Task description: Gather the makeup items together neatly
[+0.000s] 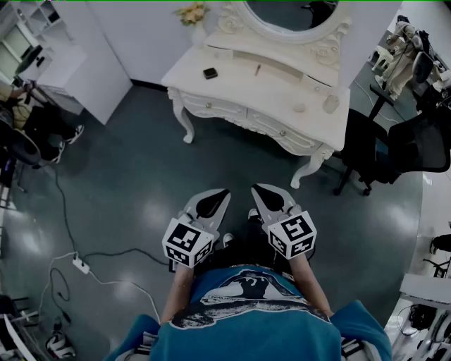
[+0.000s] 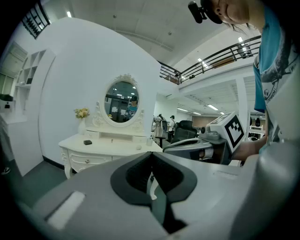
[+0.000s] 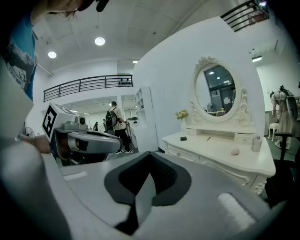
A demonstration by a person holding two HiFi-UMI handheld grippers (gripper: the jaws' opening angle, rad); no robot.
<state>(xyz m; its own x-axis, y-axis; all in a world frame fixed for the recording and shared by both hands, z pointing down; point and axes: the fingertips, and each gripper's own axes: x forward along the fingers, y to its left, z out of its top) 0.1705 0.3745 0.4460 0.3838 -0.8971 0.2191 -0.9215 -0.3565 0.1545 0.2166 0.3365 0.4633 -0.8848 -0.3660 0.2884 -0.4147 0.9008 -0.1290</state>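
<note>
The makeup items lie on a white dressing table [image 1: 232, 95] some way ahead of me. They are a small dark compact [image 1: 210, 72], a thin stick [image 1: 258, 70], a pale round puff [image 1: 299, 108] and a small bottle [image 1: 330, 103]. In the right gripper view the compact [image 3: 183, 138], puff [image 3: 235, 151] and bottle [image 3: 256, 143] show spread along the top. My left gripper [image 1: 225, 191] and right gripper [image 1: 255, 188] hang side by side close to my body, over the floor and well short of the table. Both are shut with nothing between the jaws.
An oval mirror [image 2: 122, 102] and a flower vase [image 1: 194, 14] stand at the table's back. A black office chair [image 1: 416, 151] is at the table's right end. A power strip with cables [image 1: 81, 266] lies on the floor at left. A white cabinet [image 1: 84, 70] stands at far left.
</note>
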